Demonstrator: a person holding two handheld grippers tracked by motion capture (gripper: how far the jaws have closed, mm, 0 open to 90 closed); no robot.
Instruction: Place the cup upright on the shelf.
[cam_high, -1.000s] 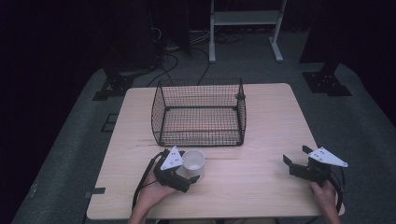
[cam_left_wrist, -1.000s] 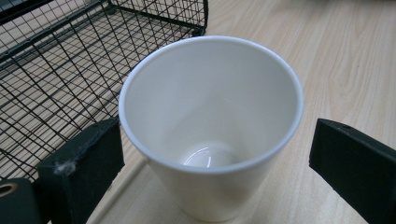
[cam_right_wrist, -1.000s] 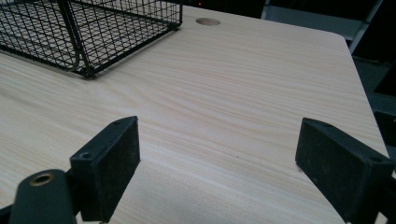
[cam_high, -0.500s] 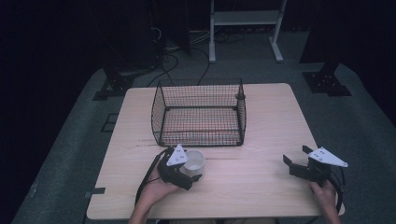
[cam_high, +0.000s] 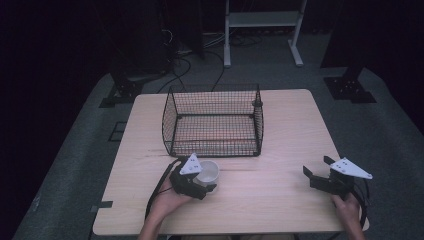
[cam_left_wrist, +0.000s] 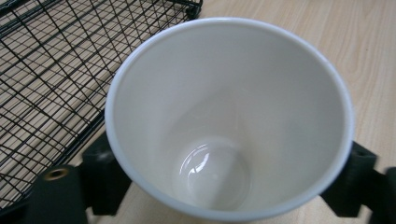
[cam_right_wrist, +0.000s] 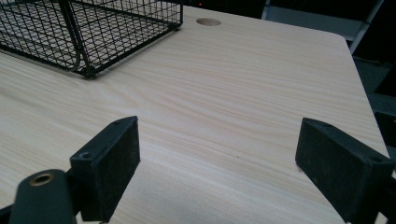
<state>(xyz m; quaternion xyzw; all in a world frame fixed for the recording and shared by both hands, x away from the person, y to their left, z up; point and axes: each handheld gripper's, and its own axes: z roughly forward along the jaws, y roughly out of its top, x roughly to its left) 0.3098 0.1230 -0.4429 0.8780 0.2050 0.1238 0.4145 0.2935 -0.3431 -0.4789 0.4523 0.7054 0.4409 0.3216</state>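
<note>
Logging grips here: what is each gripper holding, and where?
The left gripper clamps the white cup by its outer sides, below the rim. The right gripper holds nothing.

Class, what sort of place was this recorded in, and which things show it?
Probably a lab or recording studio: a bare wooden table on grey carpet, cables trailing across the floor, black stand bases, dark surroundings.

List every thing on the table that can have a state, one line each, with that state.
Cup: upright, empty, held between the jaws of the left tool, beside the basket.
Basket: upright, open on top, empty.
Left tool: shut on the cup.
Right tool: open, jaws wide apart, holding nothing, low over the table.
</note>
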